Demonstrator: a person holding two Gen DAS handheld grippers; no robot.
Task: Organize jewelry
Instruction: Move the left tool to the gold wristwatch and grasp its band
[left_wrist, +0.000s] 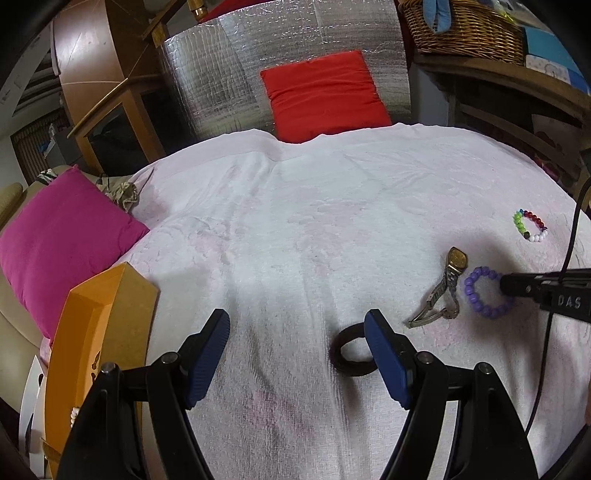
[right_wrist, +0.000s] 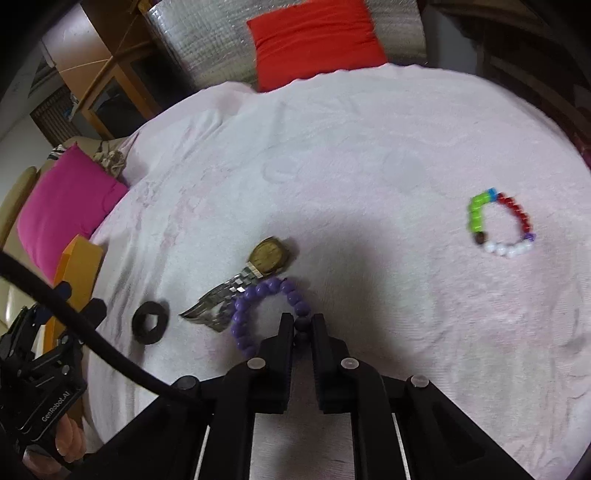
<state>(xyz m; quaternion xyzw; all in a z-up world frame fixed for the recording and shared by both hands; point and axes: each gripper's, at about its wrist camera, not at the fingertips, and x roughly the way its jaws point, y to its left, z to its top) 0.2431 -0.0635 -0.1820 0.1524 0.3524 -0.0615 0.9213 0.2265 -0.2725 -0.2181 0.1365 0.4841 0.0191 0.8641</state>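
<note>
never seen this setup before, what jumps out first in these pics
The right gripper has its fingers pinched on the purple bead bracelet, which lies beside a gold-faced watch on the pale towel. A multicolour bead bracelet lies apart to the right, and the left gripper stands open beside a dark ring.

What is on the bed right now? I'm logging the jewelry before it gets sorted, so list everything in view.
purple bead bracelet: 1, purple, beside the watch, pinched by the right gripper
watch: 1, gold face, steel band, mid-towel
mixed bead bracelet: 1, green, red, white, far right
dark ring: 1, dark brown, near the left gripper
orange box: 1, left edge
towel: 1, pale pink
cushions: pink, red
left gripper: open
right gripper: shut
</note>
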